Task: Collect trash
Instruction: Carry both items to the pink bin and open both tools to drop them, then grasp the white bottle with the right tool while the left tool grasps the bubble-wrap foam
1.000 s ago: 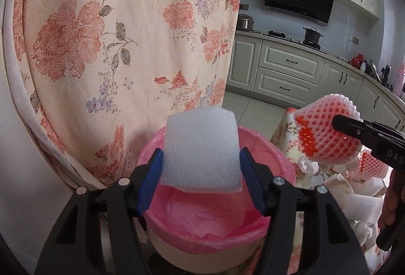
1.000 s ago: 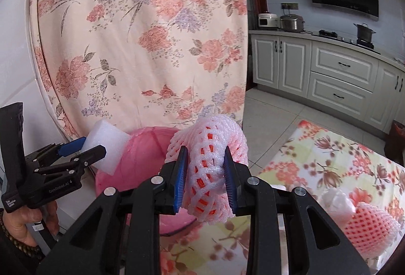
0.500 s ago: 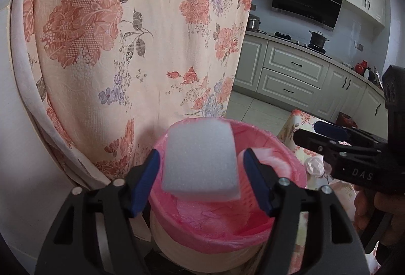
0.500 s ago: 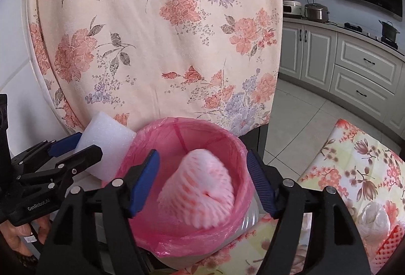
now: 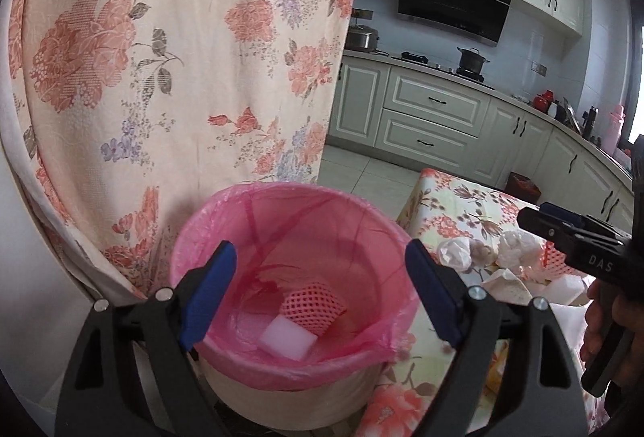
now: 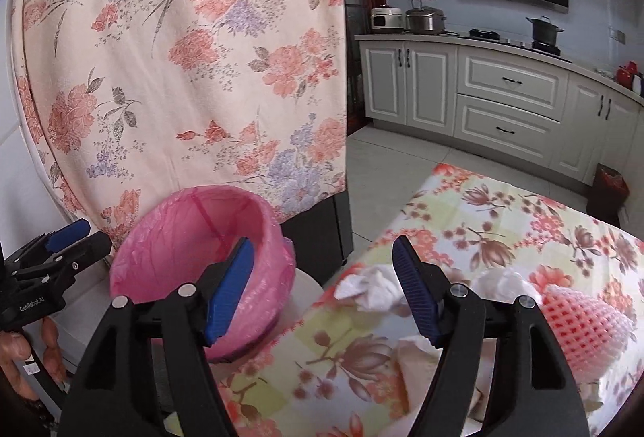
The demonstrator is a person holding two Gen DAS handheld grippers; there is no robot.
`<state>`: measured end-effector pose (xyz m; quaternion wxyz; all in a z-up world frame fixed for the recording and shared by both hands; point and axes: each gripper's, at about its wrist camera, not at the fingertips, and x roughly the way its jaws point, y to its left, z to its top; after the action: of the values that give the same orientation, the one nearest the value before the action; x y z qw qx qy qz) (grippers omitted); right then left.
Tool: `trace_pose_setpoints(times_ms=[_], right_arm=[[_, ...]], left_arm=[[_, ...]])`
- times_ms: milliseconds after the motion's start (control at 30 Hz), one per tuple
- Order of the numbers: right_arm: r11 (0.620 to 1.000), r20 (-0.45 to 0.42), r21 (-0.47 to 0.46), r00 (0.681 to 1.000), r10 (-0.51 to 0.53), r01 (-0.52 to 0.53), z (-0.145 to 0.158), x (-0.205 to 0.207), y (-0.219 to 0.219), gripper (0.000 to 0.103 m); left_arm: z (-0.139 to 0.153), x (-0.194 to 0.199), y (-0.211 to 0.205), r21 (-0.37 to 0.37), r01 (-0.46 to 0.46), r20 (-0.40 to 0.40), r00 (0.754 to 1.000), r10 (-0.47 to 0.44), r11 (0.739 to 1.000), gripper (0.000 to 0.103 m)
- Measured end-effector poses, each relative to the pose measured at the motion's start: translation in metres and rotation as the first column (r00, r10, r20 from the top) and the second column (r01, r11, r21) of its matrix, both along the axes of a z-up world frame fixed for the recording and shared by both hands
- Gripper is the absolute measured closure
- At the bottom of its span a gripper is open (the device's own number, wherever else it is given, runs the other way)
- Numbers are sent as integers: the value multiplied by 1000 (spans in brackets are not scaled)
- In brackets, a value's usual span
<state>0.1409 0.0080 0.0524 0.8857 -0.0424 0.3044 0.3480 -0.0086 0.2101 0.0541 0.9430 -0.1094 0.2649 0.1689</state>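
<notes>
Foam block (image 5: 286, 338) and pink fruit net (image 5: 314, 305) lie touching at the bottom of the pink-lined bin (image 5: 201, 231). The left gripper (image 5: 320, 296) hangs over the bin, jaws spread wide and holding nothing. The right gripper (image 6: 322, 288) is likewise released and bare, its jaws straddling the gap between bin and flowered worktop (image 6: 503, 211). In the right wrist view, crumpled tissues (image 6: 372, 290) sit at 12 o'clock just beyond the jaws, and another foam net (image 6: 583, 324) lies on the worktop at 3 o'clock. A floral curtain (image 5: 161, 54) hangs behind the bin.
</notes>
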Motion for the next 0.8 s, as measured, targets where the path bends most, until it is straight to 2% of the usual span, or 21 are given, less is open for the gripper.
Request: trace_pose_setpoints(times_ms=[367, 633, 800], right_arm=[[972, -3, -17, 972, -233, 233, -12, -11, -137, 33], [946, -37, -37, 946, -322, 321, -33, -22, -195, 31], [941, -50, -52, 940, -337, 335, -43, -33, -214, 31]], left_arm=[[-22, 26, -79, -31, 175, -29, 984, -176, 984, 20], [-30, 39, -123, -38, 264, -53, 963, -266, 964, 20], [-31, 46, -140, -44, 312, -59, 948, -314, 949, 20]])
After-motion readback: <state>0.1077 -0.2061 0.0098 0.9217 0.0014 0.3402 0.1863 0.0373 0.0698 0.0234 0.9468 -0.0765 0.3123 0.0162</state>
